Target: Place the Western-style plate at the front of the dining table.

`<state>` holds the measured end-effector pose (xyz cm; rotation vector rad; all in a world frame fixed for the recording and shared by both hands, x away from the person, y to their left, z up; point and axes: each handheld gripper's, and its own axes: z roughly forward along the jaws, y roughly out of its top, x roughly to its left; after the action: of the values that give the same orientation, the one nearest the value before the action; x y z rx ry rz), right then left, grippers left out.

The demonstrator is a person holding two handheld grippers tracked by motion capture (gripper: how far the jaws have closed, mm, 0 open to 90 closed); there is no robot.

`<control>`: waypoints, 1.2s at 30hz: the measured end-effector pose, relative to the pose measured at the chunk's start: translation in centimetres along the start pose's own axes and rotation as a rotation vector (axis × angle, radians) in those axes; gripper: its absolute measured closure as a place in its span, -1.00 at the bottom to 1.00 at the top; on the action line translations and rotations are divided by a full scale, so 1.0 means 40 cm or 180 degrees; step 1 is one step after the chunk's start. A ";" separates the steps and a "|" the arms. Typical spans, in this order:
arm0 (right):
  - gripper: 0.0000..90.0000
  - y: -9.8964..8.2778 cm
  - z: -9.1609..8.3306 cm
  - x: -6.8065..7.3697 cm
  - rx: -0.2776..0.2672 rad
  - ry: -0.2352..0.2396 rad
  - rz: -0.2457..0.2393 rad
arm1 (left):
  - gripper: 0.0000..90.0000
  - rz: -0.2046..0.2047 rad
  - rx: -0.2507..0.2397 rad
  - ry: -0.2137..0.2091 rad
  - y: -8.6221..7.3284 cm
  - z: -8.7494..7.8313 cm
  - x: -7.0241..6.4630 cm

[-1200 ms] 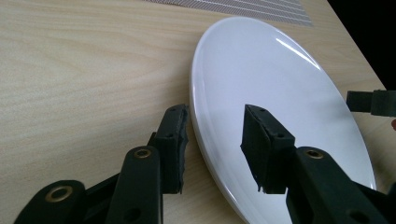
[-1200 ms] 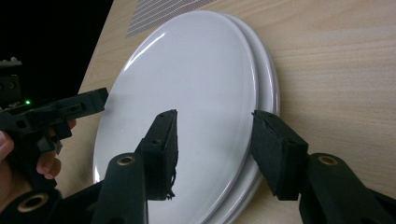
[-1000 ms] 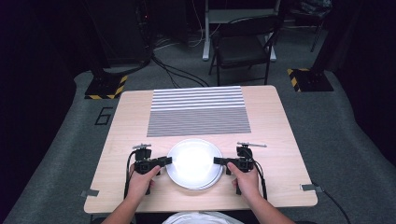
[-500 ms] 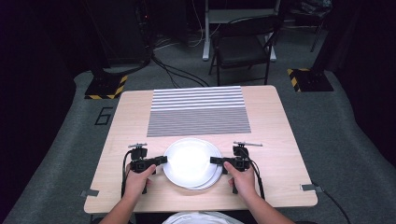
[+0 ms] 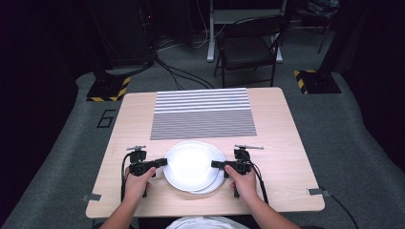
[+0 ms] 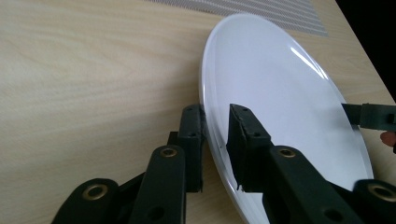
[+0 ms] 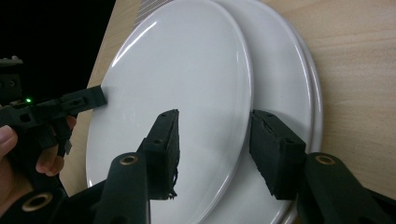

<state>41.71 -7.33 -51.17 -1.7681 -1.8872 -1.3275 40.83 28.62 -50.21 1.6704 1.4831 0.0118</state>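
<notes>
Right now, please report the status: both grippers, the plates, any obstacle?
Left gripper shut on top plate rim. Right gripper astride the opposite rim, jaws just closing, not yet pressing. Lower plate beneath. Nothing in the way.

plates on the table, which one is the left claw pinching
The top plate: the left claw is shut on its rim. It sits offset toward that claw over the lower plate.

Left gripper (image 5: pixel 161 162): held in the left hand (image 5: pixel 136 183) at the near left, jaws pointing inward toward the right, closed on the rim of the top plate (image 5: pixel 191 164) with 1 jaw above and 1 below. Right gripper (image 5: pixel 217 164): held in the right hand (image 5: pixel 245 183) at the near right, pointing inward toward the left, its 2 jaws apart and straddling the plate's rim, having just closed a little. Both forearms enter from the near edge, angled slightly outward, the 2 grippers facing each other.
</notes>
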 end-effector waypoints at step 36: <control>0.38 0.015 0.040 0.027 0.0105 0.0014 -0.0081 | 0.65 -0.0077 -0.0172 0.0083 0.004 -0.033 0.026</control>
<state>42.61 -5.53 -51.04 -1.7295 -1.9242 -1.3003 40.55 30.25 -49.83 1.6146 1.5095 0.0603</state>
